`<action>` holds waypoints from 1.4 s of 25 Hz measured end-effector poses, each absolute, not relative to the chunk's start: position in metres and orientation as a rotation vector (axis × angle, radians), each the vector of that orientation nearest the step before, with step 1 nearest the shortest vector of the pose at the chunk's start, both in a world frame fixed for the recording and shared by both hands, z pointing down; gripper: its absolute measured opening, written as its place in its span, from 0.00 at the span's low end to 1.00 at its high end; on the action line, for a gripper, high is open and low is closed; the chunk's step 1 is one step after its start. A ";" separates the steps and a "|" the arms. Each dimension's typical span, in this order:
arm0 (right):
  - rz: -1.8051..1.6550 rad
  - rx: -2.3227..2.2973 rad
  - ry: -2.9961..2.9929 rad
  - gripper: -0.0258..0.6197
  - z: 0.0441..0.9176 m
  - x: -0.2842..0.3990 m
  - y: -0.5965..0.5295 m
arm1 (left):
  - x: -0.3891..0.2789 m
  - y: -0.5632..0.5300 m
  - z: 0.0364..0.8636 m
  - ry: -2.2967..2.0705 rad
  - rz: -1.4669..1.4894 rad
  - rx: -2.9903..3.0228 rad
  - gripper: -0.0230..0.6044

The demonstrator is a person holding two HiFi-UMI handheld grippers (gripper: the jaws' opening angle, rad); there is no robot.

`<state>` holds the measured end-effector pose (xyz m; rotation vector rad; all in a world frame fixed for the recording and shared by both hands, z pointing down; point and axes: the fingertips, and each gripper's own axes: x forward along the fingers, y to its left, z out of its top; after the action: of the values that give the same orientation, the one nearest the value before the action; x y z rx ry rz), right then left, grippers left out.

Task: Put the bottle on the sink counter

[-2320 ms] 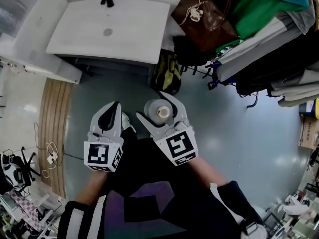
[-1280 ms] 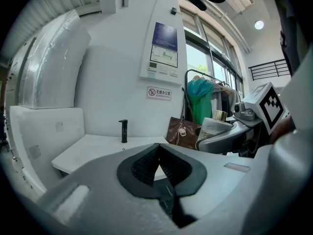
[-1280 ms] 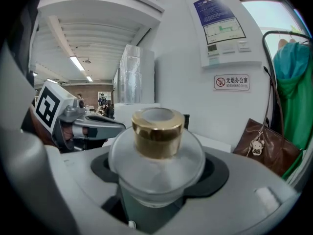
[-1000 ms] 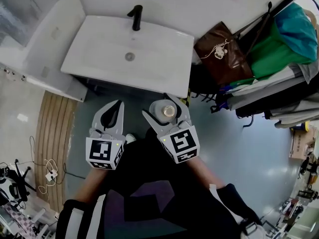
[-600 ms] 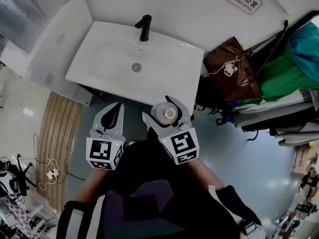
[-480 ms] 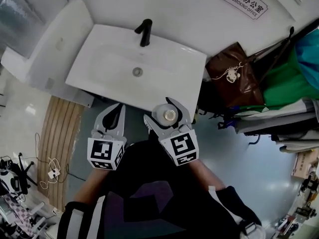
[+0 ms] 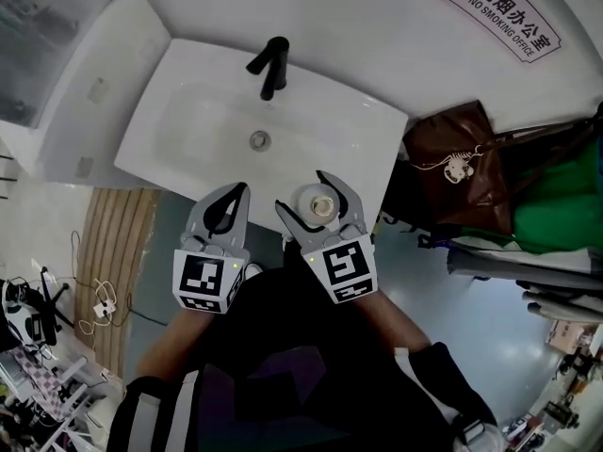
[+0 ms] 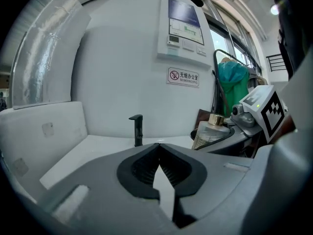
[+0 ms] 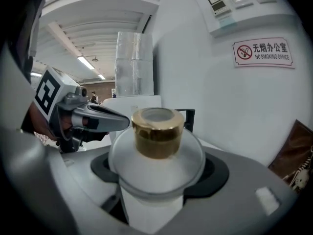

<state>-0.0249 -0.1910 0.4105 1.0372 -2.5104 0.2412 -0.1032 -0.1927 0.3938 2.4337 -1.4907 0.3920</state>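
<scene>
Firmly clamped: bottle at sink's front edge

Head view: R gripper [image 7: 303, 192], frame ctr, has both jaws closed round an upright bottle [image 7: 318, 200], which shows against the front rim of the white sink [image 7: 311, 111]. Black faucet [image 7: 270, 64] at upper ctr. L gripper [image 7: 229, 198] sits just beside it, to the left. Brown bag [image 7: 462, 163] at right.

L gripper view: jaw tips pressed together, nothing btwn them. Bottle w/ gold cap shows at right, faucet at ctr beyond.

R gripper view: jaws pinch the bottle's clear body on both sides, cap at frame ctr. No-smoking sign [image 9: 264, 52] on the wall, upper right.
</scene>
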 end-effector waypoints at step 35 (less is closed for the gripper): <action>0.303 1.178 -2.331 0.57 0.503 0.044 -0.388 | -0.022 -0.351 0.493 -1.326 0.584 2.361 0.04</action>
<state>0.0439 -0.3876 0.5028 1.1780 -2.3310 0.3026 -0.0216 -0.3510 0.4930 2.3614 -1.3262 0.5839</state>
